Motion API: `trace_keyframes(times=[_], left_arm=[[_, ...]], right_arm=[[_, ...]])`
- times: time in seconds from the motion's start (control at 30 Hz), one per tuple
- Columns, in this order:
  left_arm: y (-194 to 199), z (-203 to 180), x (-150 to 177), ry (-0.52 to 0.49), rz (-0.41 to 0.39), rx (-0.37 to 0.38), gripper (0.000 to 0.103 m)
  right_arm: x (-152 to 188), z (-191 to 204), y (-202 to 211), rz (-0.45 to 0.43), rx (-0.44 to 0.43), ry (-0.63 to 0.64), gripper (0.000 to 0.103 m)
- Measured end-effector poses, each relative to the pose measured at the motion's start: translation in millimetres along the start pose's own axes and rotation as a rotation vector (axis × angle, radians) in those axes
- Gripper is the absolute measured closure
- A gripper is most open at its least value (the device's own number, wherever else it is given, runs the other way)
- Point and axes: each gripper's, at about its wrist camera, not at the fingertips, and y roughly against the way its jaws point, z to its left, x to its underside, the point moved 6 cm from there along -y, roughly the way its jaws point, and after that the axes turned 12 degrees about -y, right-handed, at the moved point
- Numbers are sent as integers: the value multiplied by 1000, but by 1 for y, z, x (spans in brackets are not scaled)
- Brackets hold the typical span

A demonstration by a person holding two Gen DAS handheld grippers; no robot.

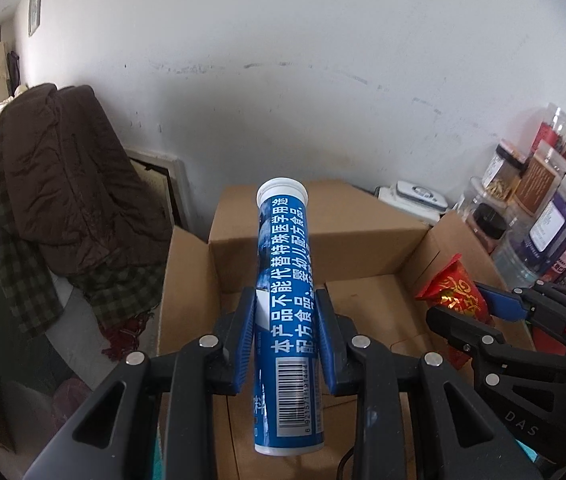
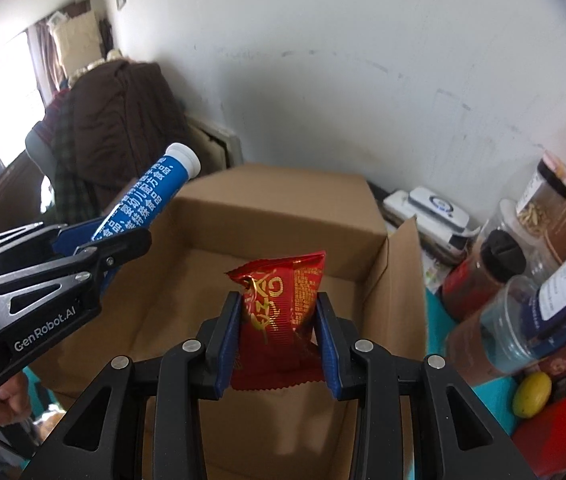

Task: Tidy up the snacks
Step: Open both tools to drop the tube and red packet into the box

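Observation:
My left gripper (image 1: pixel 285 312) is shut on a blue tube (image 1: pixel 285 280) with a white cap and white Chinese print, holding it above the open cardboard box (image 1: pixel 367 280). It also shows in the right wrist view (image 2: pixel 145 200), at the left. My right gripper (image 2: pixel 277 316) is shut on a red snack packet (image 2: pixel 279 312) with gold print, held over the box (image 2: pixel 267 208). The packet (image 1: pixel 457 292) and right gripper (image 1: pixel 479 308) show at the right of the left wrist view.
Jars and bottles (image 2: pixel 523 264) crowd the right side on a teal surface, with a yellow lemon-like object (image 2: pixel 531 394). A white device (image 2: pixel 437 204) lies behind the box. A chair draped in brown clothing (image 1: pixel 63 200) stands left. A white wall is behind.

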Motion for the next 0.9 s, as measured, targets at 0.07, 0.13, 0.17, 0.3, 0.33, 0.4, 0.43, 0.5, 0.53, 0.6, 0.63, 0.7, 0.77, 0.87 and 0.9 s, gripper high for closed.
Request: trace_keyframes(times=[0.07, 0.13, 0.17, 0.3, 0.33, 0.4, 0.43, 0.5, 0.53, 0.6, 0.63, 0.7, 0.77, 0.87, 0.9], left_arm=[[-9, 1, 5, 8, 30, 4, 75], [-15, 1, 9, 7, 50, -1, 75], [-17, 2, 11, 5, 57, -7, 75], [-23, 1, 17, -2, 84, -15, 75], [-24, 1, 17, -2, 87, -12, 75], [-26, 2, 18, -1, 112, -28, 75], [-27, 3, 19, -1, 125, -42, 75], [-27, 3, 20, -5, 142, -70, 74], [-27, 3, 20, -5, 149, -83, 70], [-25, 4, 19, -3, 151, -96, 57], [-22, 4, 18, -3, 144, -107, 50], [-17, 5, 15, -8, 131, -125, 46], [-10, 4, 11, -11, 116, -134, 46], [-1, 3, 6, -8, 100, -127, 46], [3, 3, 5, -8, 93, -126, 46]], right_arm=[[3, -1, -8, 28, 8, 2, 67], [5, -3, -14, 45, 10, 0, 67], [7, -4, -17, 58, 21, -1, 68], [11, -7, -23, 78, 20, -15, 67], [12, -8, -24, 83, 20, -19, 66], [12, -11, -25, 87, 29, -28, 62], [12, -12, -26, 86, 36, -32, 61], [11, -15, -26, 86, 41, -41, 54], [12, -15, -26, 90, 42, -42, 52], [14, -16, -25, 94, 46, -43, 52], [14, -16, -23, 93, 49, -42, 52], [14, -16, -20, 88, 59, -40, 52], [12, -16, -14, 79, 58, -42, 52], [8, -16, -4, 58, 61, -43, 52], [6, -14, 0, 49, 63, -43, 52]])
